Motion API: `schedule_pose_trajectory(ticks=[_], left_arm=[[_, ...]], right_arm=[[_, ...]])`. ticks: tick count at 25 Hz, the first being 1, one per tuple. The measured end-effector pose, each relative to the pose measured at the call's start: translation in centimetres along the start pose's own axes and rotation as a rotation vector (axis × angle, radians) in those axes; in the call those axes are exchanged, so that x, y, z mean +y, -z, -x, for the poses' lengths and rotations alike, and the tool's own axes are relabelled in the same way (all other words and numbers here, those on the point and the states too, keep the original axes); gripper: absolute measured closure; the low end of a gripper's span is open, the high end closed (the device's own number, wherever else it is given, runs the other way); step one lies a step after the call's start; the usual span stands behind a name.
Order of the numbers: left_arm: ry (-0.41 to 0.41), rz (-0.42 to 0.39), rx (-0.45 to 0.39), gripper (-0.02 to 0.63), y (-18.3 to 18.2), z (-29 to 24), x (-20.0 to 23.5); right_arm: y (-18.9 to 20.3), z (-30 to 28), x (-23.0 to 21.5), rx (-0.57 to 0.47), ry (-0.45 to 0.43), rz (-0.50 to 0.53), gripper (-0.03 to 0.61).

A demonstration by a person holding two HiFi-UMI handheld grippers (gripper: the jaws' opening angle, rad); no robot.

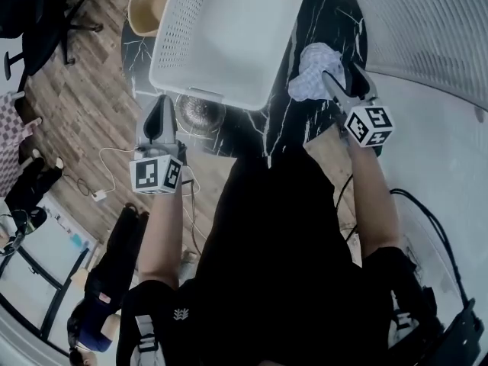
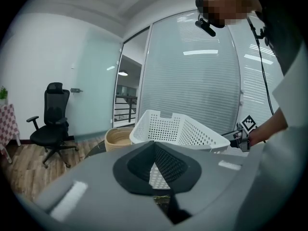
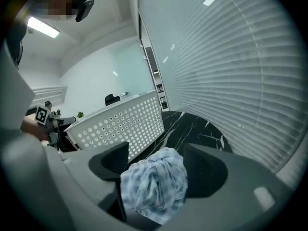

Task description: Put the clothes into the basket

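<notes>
Seemingly soft and light, the crumpled cloth (image 3: 154,186) is being straddled by the spread jaws of the right tool (image 3: 156,159), its bunched middle being favoured for pinching, while the left tool (image 2: 156,152) is being carried clenched and empty.

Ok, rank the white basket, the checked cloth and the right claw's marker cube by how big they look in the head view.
1. White basket, by far the largest.
2-3. Checked cloth and marker cube look about alike. The cube sits nearer the camera, so no ranking.
</notes>
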State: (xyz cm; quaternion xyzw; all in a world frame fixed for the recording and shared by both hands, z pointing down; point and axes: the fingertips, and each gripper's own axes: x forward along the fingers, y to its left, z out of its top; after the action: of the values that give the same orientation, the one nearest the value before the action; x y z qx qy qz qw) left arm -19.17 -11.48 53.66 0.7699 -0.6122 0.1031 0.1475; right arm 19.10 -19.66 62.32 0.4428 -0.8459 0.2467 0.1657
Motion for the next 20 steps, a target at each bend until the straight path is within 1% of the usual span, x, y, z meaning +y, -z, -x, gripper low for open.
schedule_pose_trajectory(ticks=[4,6,10,14,16,18,19,20], left_arm=[[-0.006,-0.007,0.024,0.609,0.8,-0.6,-0.5],[-0.018,-0.002,0.031,0.609,1.1,-0.9,-0.3],[-0.057,0.009,0.029,0.609,1.3,-1.1,0.6],[-0.075,0.011,0.040,0.609,1.4,-0.7,0.8],[-0.087,0.016,0.045,0.609,1.6,-0.5,1.0],[-0.098,0.011,0.052,0.609,1.8,-0.2,1.1],[-0.101,0.005,0.056,0.608,1.9,-0.1,1.1],[-0.104,0.000,0.059,0.609,1.8,0.1,1.0]], right_arm=[[1.9,-1.1,-0.6,0.034,-0.023,-0.052,0.181],[2.6,-1.6,-0.9,0.047,-0.031,-0.065,0.166],[3.9,-2.7,-1.2,0.067,-0.046,-0.106,0.164],[6.2,-3.9,-1.8,0.122,-0.040,-0.157,0.164],[7.4,-4.6,-1.8,0.155,-0.072,-0.225,0.164],[8.4,-5.5,-1.5,0.182,-0.119,-0.321,0.164],[8.6,-5.8,-1.2,0.185,-0.137,-0.348,0.167],[8.6,-6.1,-1.0,0.184,-0.148,-0.350,0.191]])
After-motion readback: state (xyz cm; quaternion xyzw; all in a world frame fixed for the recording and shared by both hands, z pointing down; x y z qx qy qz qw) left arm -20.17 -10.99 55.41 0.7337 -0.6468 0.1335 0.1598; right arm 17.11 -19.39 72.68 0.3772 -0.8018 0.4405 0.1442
